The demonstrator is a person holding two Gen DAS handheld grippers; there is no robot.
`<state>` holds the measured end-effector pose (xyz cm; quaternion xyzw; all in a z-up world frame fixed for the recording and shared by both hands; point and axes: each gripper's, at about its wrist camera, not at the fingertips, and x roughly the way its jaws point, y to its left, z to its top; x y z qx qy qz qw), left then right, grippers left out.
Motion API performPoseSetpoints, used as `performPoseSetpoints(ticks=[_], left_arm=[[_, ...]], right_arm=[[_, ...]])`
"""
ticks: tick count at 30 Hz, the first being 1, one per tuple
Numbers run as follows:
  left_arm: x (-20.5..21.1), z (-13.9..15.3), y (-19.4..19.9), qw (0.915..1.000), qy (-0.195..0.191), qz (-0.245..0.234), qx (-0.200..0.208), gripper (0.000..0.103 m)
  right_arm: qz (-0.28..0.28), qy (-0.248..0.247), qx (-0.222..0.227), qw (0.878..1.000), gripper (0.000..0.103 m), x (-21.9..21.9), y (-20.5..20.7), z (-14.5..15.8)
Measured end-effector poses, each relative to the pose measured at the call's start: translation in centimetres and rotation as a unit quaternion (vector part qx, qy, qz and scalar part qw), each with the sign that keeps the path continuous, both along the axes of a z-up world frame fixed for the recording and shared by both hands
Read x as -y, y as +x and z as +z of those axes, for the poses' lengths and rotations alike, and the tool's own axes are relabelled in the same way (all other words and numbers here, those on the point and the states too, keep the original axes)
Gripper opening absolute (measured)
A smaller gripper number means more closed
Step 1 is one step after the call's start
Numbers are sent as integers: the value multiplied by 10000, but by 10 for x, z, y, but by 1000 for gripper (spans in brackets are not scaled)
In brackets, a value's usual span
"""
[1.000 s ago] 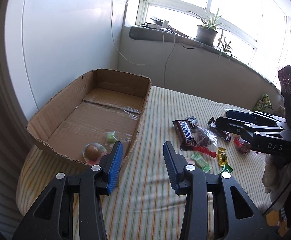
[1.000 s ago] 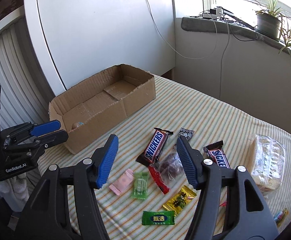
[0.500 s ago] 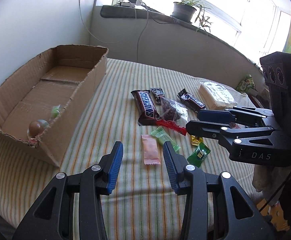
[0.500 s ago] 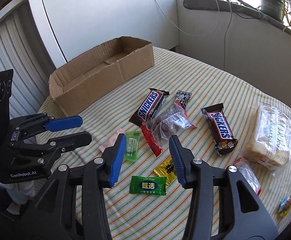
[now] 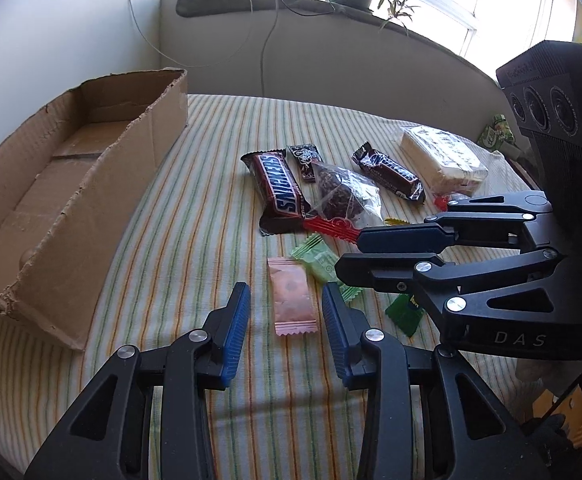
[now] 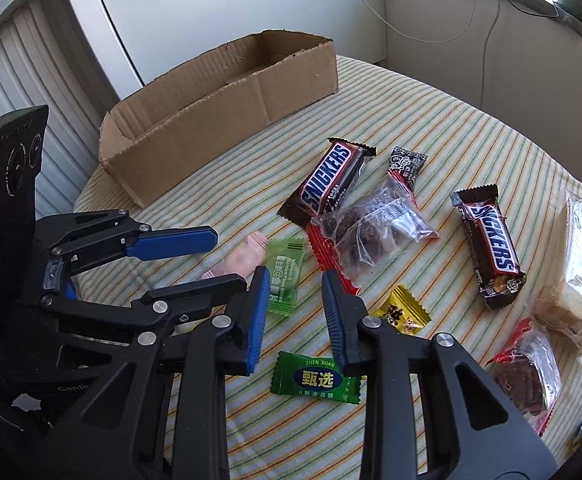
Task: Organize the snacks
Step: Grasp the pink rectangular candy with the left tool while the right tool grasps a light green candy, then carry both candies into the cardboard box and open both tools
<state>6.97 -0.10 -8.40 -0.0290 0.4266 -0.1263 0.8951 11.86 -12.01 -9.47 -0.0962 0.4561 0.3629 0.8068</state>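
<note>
- While its jaws close, the left gripper (image 5: 287, 312) hovers over the pink candy (image 5: 293, 295) lying between them, pads not pressing it.
- The right gripper (image 6: 296, 300), jaws also narrowing, hangs empty above the dark green candy (image 6: 317, 378).
- The cardboard box (image 6: 227, 120) sits well apart on the striped tablecloth (image 5: 211, 184).

Both wrist views angled down, close over the striped table (image 5: 195, 200), sharing snacks, cardboard box (image 6: 227, 92)

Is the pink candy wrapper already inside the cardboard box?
No, the pink candy wrapper lies on the striped cloth, outside the cardboard box.
</note>
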Motion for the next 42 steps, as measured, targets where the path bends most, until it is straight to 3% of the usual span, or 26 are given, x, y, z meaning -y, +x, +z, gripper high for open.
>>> performPoseSetpoints(ticks=[5, 9, 25, 36, 37, 42], left_arm=[[2, -5, 3, 9998, 174, -66, -17, 32], [2, -6, 3, 9993, 368, -51, 38, 20], [-15, -5, -6, 9996, 225, 119, 84, 19], [-28, 0, -14, 9996, 26, 247, 142, 19], [-30, 2, -16, 9995, 4, 258, 165, 19], [-34, 11, -19, 9992, -41, 290, 289, 19]], right_arm=[[70, -40, -26, 10000, 26, -5, 3, -2], [180, -140, -28, 9997, 26, -11, 2, -4], [416, -849, 430, 9946, 23, -34, -9, -10], [241, -738, 443, 9960, 17, -31, -10, -6], [220, -715, 455, 9962, 9, -29, -11, -5], [207, -629, 521, 9964, 5, -27, -14, 5]])
